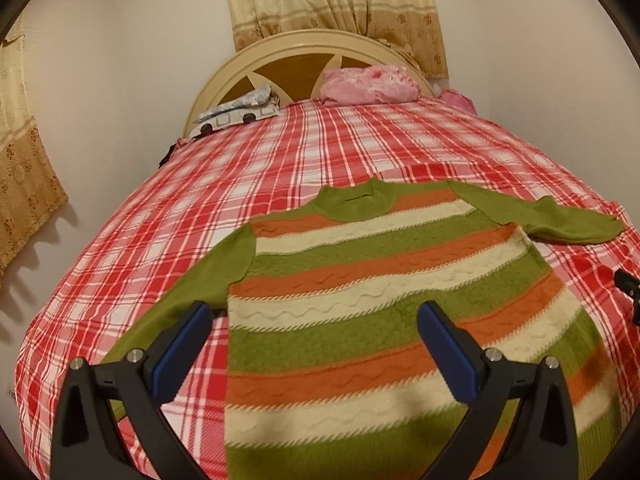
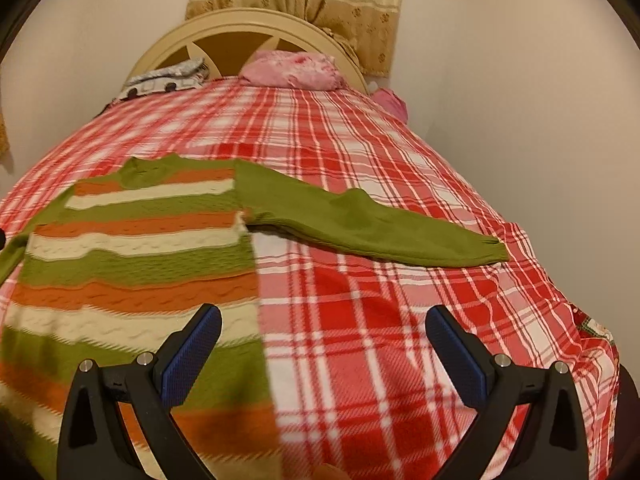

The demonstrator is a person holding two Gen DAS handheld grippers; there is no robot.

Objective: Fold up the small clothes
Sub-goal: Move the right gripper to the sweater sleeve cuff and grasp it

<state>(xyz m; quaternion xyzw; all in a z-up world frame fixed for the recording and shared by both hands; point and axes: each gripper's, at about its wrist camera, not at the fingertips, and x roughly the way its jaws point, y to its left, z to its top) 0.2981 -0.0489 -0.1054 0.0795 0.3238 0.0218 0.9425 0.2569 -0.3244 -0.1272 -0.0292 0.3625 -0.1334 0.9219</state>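
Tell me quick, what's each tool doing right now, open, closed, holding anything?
Left tool: open, holding nothing, above the striped sweater.
Right tool: open, holding nothing, above the sweater's edge and the plaid bedspread.

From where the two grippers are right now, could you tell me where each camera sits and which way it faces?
Left wrist: on the left gripper, above the striped sweater, facing the headboard; its open blue-padded fingers show.
Right wrist: on the right gripper, over the sweater's right edge and the plaid blanket, facing the same way; its open fingers show.
Shared: sweater, blanket, headboard, pink pillow, curtain.
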